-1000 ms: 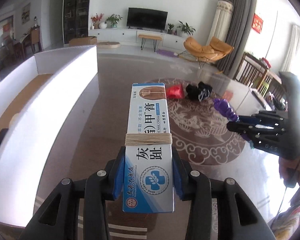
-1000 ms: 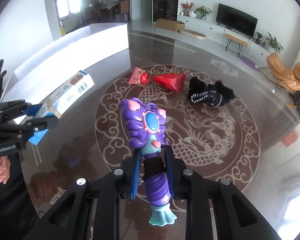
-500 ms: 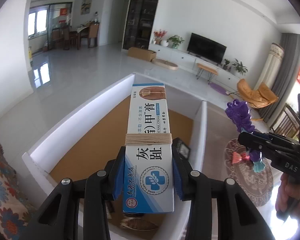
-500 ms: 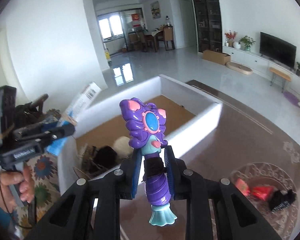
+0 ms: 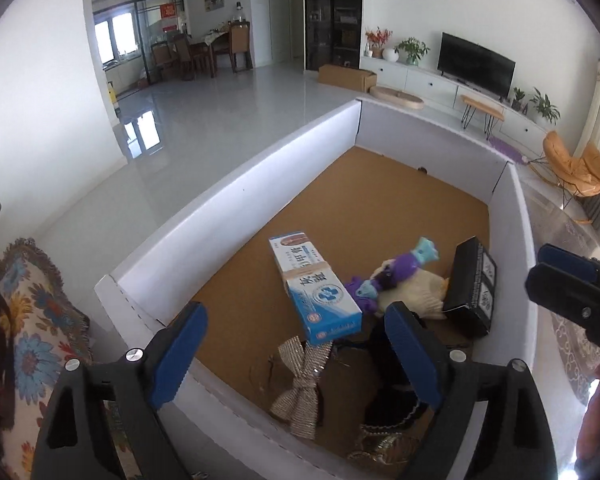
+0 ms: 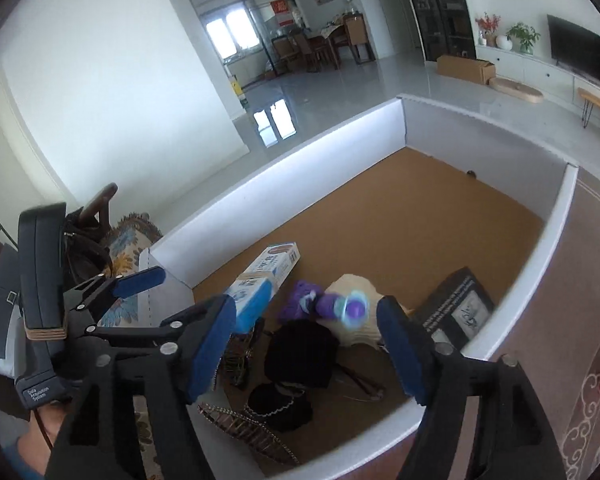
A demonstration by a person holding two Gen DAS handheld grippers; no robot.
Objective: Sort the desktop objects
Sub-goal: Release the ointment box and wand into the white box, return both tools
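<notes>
Both jaws were opening, empty, over the white box (image 5: 236,184); I released ointment carton (image 5: 316,288) and purple toy (image 5: 396,270) low, avoiding bounce-out.

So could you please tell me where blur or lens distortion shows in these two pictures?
Right wrist view: the purple toy is smeared by motion blur between the opening tongs, while the white box stays sharp. Left wrist view: that toy looks crisp; the box's walls bow from the fisheye, and dark vignetting rings both views.

Carton (image 5: 315,287) and toy (image 5: 392,276) now in box (image 5: 236,184)
</notes>
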